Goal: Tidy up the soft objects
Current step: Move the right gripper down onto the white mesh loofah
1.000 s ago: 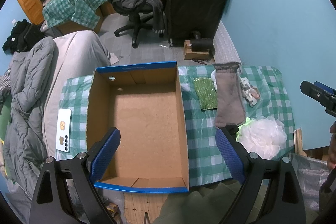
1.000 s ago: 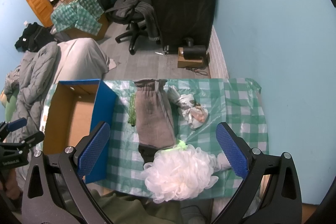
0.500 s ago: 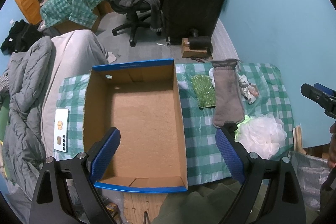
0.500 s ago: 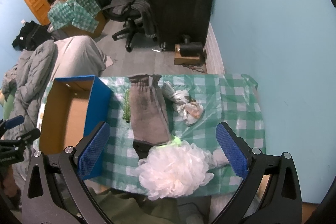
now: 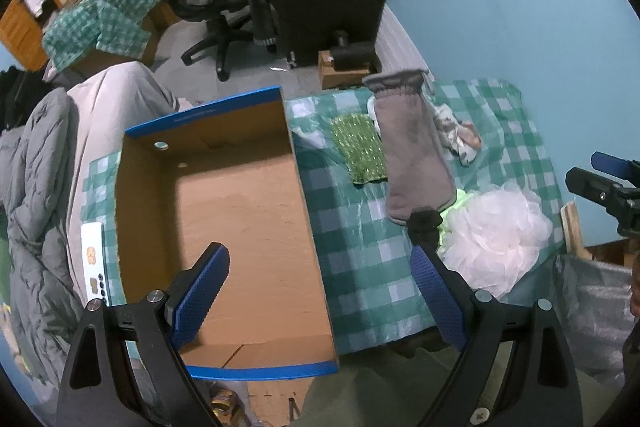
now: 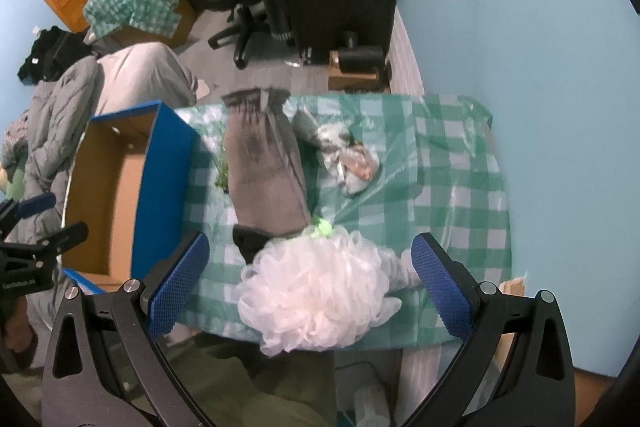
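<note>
The right gripper (image 6: 310, 279), wide open and empty, hovers directly over the white mesh bath pouf (image 6: 316, 287) at the desk's (image 6: 452, 195) near edge, while the left gripper (image 5: 320, 291), equally open and empty, hangs over the empty cardboard box (image 5: 240, 203) to the pouf's left.

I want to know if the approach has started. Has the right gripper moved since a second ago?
Yes. The right gripper has advanced toward the white bath sponge, which now lies nearer its fingers.
</note>
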